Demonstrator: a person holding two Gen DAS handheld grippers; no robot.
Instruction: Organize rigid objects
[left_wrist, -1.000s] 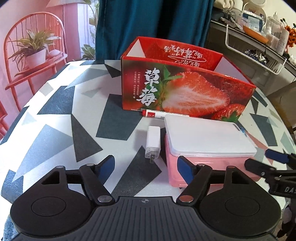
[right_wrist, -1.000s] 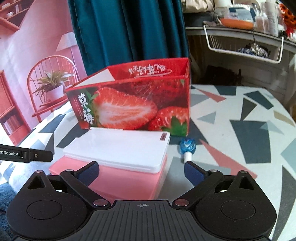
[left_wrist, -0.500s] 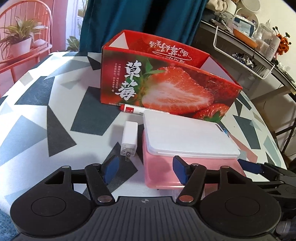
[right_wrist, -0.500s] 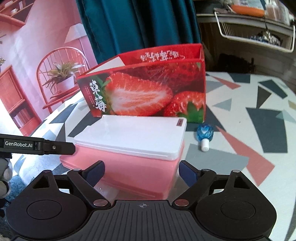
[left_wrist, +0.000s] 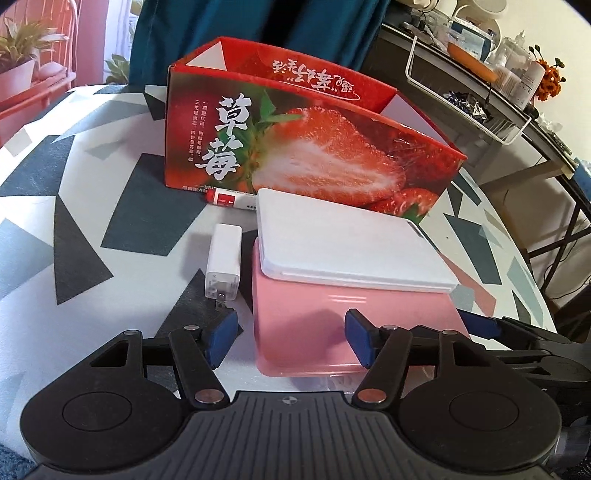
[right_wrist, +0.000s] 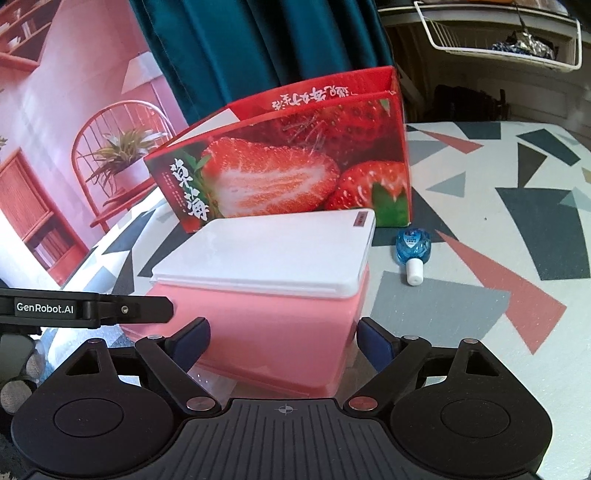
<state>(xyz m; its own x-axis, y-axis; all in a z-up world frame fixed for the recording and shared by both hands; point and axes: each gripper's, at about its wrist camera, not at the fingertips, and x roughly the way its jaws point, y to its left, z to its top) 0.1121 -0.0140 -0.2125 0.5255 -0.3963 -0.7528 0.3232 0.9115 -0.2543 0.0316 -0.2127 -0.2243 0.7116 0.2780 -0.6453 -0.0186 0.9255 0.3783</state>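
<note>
Red strawberry box (left_wrist: 303, 147): "草莓" | left gripper (right_wrist: 92, 308): "GenRobot.AI"

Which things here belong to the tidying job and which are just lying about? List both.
Job: pink container with white lid, white charger, red-and-white tube, blue bottle, strawberry box; both grippers, left, right, open.

Lying about: wire basket, potted plant, teal curtain.

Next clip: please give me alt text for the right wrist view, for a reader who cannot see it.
The open right tool straddles a pink plastic box with a white lid on a terrazzo-patterned table. Behind it stands an open red strawberry-printed cardboard box; a small blue bottle with a white cap lies to the right, and the left tool's finger reaches in from the left.
</note>
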